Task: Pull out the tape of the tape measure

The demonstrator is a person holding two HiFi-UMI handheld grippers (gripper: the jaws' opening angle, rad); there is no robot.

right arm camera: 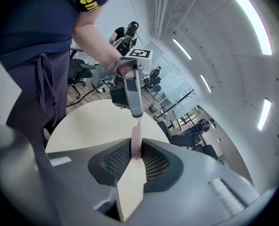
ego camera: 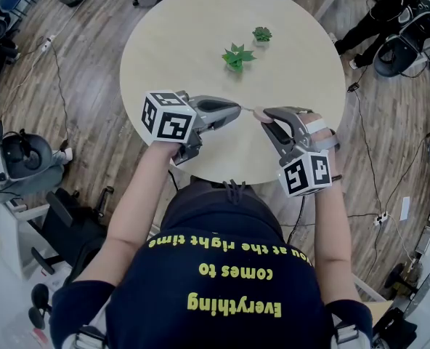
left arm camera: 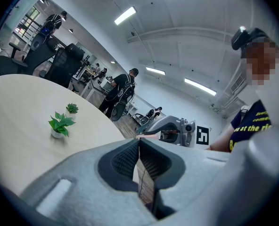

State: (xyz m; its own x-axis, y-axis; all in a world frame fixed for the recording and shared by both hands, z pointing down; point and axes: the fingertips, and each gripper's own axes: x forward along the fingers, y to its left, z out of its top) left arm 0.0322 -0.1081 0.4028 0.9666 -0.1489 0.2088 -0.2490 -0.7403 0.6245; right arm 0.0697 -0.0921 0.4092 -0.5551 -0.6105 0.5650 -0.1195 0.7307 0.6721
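Note:
A small pink tape measure (ego camera: 261, 115) sits edge-on between the pads of my right gripper (ego camera: 264, 116), which is shut on it above the round table's (ego camera: 200, 42) near edge. In the right gripper view the case (right arm camera: 136, 142) shows as a thin pink disc in the jaws. My left gripper (ego camera: 237, 107) faces it from the left, jaws shut on the end of the tape (ego camera: 248, 110). Only a short length of tape (right arm camera: 138, 123) spans the gap up to the left gripper (right arm camera: 138, 117). From the left gripper view, the right gripper (left arm camera: 149, 134) is close ahead.
Two small potted plants (ego camera: 236, 57) (ego camera: 262, 34) stand on the far half of the table. Office chairs, cables and equipment surround the table on the wood floor. People stand at the back of the room (left arm camera: 123, 91).

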